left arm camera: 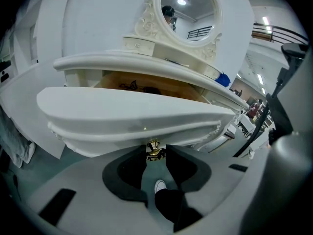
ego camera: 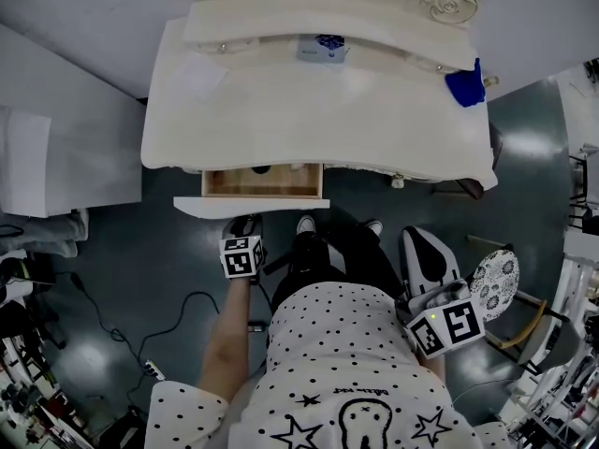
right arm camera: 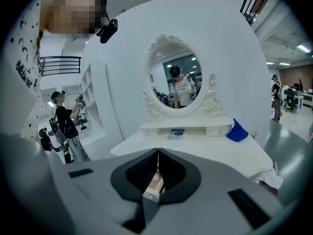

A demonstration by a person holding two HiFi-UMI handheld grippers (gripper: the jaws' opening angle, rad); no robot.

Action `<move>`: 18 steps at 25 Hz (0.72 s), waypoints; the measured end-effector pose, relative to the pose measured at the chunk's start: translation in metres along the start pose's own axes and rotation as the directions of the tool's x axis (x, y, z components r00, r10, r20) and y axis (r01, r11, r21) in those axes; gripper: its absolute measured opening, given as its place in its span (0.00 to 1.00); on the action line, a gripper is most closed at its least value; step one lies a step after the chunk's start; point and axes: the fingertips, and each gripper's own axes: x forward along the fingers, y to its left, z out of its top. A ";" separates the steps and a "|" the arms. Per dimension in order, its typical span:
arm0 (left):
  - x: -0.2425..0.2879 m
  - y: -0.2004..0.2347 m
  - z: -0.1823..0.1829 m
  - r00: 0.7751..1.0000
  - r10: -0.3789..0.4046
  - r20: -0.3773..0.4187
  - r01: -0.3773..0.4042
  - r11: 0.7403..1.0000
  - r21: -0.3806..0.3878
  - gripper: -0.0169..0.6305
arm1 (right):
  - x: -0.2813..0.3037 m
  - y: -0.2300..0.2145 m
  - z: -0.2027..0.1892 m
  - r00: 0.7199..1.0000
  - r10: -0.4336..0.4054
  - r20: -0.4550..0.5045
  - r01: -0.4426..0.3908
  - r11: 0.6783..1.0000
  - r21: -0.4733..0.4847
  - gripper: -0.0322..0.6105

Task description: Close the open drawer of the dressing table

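The white dressing table (ego camera: 318, 110) has one drawer (ego camera: 262, 183) pulled out at its front left, its wooden inside showing. My left gripper (ego camera: 245, 226) is right at the drawer's white front panel (left arm camera: 132, 116). Its jaws stand open, and the small gold knob (left arm camera: 154, 151) under the panel sits just at their tips (left arm camera: 155, 149). Whether a pad touches the knob I cannot tell. My right gripper (ego camera: 421, 246) hangs back at the lower right, away from the table, and its jaws (right arm camera: 157, 153) are shut with nothing held.
On the table top lie a blue cloth (ego camera: 465, 87) and a small box (ego camera: 323, 47) below the oval mirror (right arm camera: 177, 77). A patterned round seat (ego camera: 494, 283) stands at the right. A cable (ego camera: 178, 316) runs over the floor at the left. Another person (right arm camera: 63, 116) stands far left.
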 end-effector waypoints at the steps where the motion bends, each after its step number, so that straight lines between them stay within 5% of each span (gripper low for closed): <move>1: 0.001 0.000 0.001 1.000 -0.001 0.001 0.001 1.000 0.000 0.24 | 0.001 0.000 0.000 1.000 0.000 0.000 0.000 1.000 -0.001 0.06; 18: 0.019 0.002 0.030 1.000 -0.018 0.020 0.018 1.000 0.003 0.24 | 0.005 -0.009 0.007 0.999 -0.032 0.023 0.031 0.999 0.031 0.06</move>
